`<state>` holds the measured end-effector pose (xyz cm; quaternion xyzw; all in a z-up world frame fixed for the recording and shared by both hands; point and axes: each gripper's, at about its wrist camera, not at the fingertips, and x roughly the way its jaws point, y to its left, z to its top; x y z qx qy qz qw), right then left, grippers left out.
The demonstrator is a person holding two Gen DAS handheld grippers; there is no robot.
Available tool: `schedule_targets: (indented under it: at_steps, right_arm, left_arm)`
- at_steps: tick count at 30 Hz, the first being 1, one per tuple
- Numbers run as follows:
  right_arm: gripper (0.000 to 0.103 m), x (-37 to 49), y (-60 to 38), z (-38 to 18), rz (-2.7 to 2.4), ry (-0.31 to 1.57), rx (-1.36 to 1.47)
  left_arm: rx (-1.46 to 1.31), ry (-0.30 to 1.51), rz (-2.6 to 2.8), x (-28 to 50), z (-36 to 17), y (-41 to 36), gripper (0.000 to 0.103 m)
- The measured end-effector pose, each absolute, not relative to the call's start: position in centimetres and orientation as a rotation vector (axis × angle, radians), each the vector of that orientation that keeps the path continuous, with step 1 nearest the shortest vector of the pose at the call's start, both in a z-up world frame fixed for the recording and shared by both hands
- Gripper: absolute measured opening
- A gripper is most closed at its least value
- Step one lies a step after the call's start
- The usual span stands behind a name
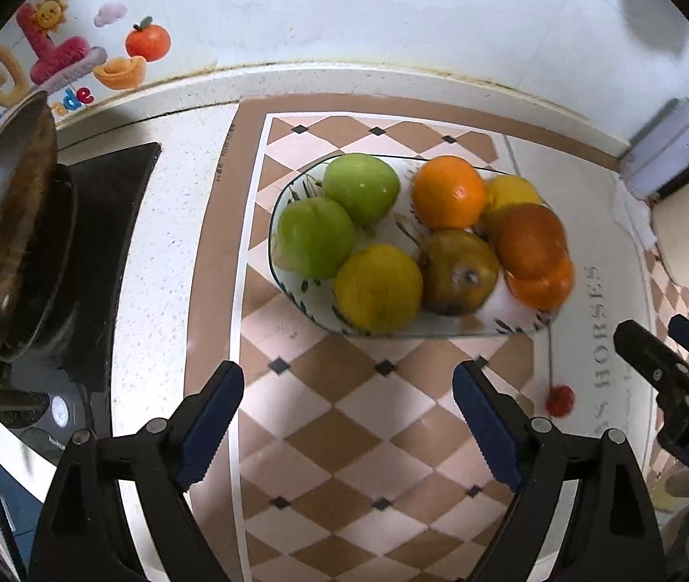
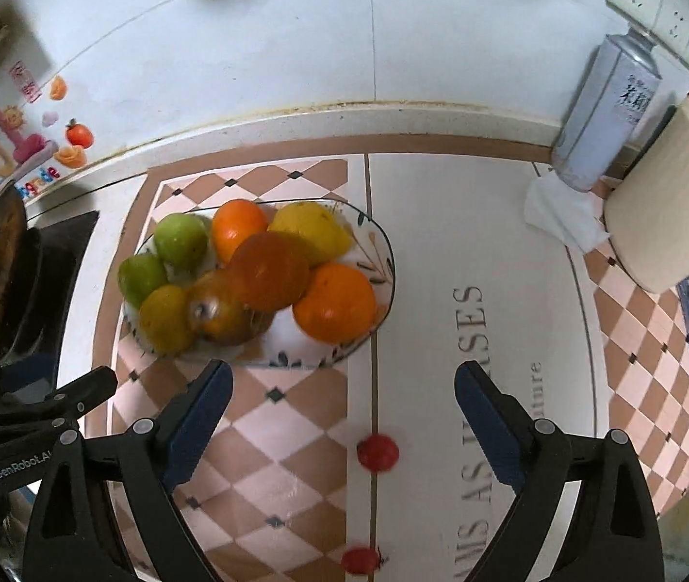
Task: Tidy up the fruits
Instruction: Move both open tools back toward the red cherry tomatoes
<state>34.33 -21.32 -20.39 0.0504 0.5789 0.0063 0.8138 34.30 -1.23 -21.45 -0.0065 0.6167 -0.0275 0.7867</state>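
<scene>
An oval patterned plate (image 1: 277, 223) (image 2: 389, 262) sits on the checkered mat and is heaped with fruit. It holds two green apples (image 1: 361, 186) (image 2: 180, 240), a yellow fruit (image 1: 377, 288), a brownish fruit (image 1: 458, 271) and oranges (image 1: 449, 191) (image 2: 336, 301). A dark orange one (image 1: 531, 241) (image 2: 269, 271) lies on top and looks blurred. Two small red tomatoes (image 2: 377, 452) (image 2: 360, 560) lie on the mat; the left wrist view shows one (image 1: 560, 400). My left gripper (image 1: 347, 378) hangs open above the mat in front of the plate, nothing between its fingers. My right gripper (image 2: 342, 373) is open too, above the plate's near edge.
A dark frying pan (image 1: 9, 223) sits on a black stove (image 1: 102, 242) left of the mat. At the back right stand a pale canister (image 2: 606, 111), a paper roll (image 2: 669, 223) and a crumpled tissue (image 2: 563, 213). A tiled wall with stickers runs behind the counter.
</scene>
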Motion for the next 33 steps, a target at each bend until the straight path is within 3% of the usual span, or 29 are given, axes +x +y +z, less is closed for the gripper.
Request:
schedule_targets:
  at_steps: [20,33]
  right_arm:
    - [0.095,23.3,-19.9,-7.6,0.059,1.007,0.11]
    - [0.095,18.6,-20.1,-2.8,0.09,0.935,0.153]
  left_arm:
    - [-0.016,1.063,-0.079,24.8,-9.7,-0.6,0.088]
    - [-0.014,0.966,-0.089,20.6,-5.0,-0.4,0.088]
